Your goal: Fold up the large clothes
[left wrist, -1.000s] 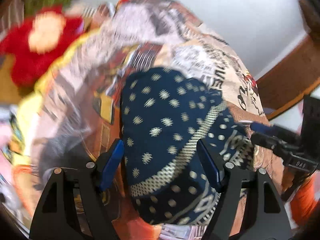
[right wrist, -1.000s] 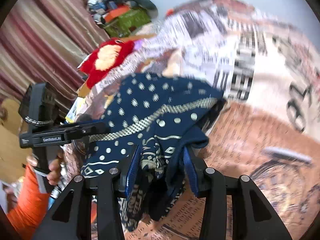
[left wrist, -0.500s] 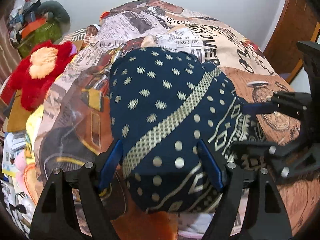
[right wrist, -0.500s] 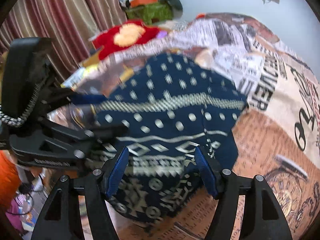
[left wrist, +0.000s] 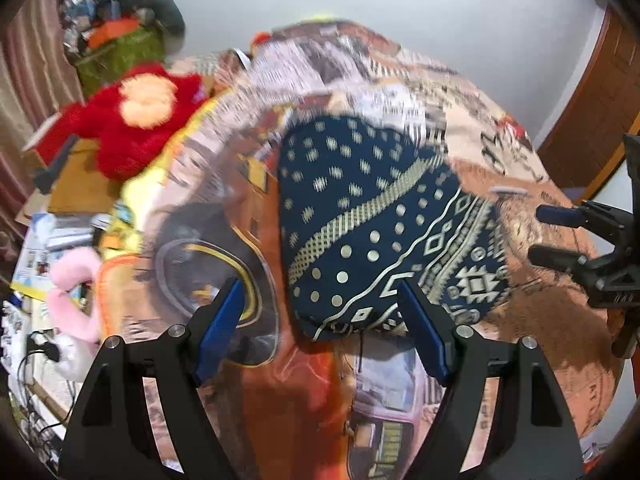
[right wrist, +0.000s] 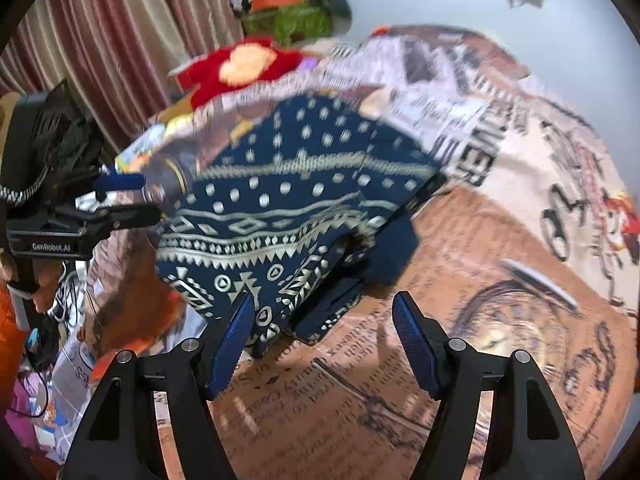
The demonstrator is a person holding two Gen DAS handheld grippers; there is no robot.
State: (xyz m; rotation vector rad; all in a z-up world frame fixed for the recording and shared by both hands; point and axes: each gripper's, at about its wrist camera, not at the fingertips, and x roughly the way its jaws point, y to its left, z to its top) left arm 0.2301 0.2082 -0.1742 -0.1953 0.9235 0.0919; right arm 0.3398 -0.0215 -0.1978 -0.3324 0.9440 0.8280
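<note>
A navy garment point(left wrist: 372, 220) with cream dots and geometric bands lies folded into a compact bundle on the printed bedspread point(left wrist: 520, 300). It also shows in the right wrist view point(right wrist: 280, 208). My left gripper point(left wrist: 320, 316) is open and empty, hovering just short of the bundle's near edge. My right gripper point(right wrist: 320, 320) is open and empty, near the bundle's lower corner. Each gripper appears in the other's view, at the right edge point(left wrist: 560, 236) and the left edge point(right wrist: 124, 196), beside the bundle.
A red plush toy point(left wrist: 136, 116) lies at the bed's far left beside a green bag point(left wrist: 120, 56). Striped curtains point(right wrist: 100, 40) hang on the left. A wooden door point(left wrist: 592, 120) stands at the right. Clutter and cables lie on the floor left of the bed.
My right gripper let go of the garment and opened a second ago. Both grippers have since drawn back from the folded bundle, which now rests on the bed.
</note>
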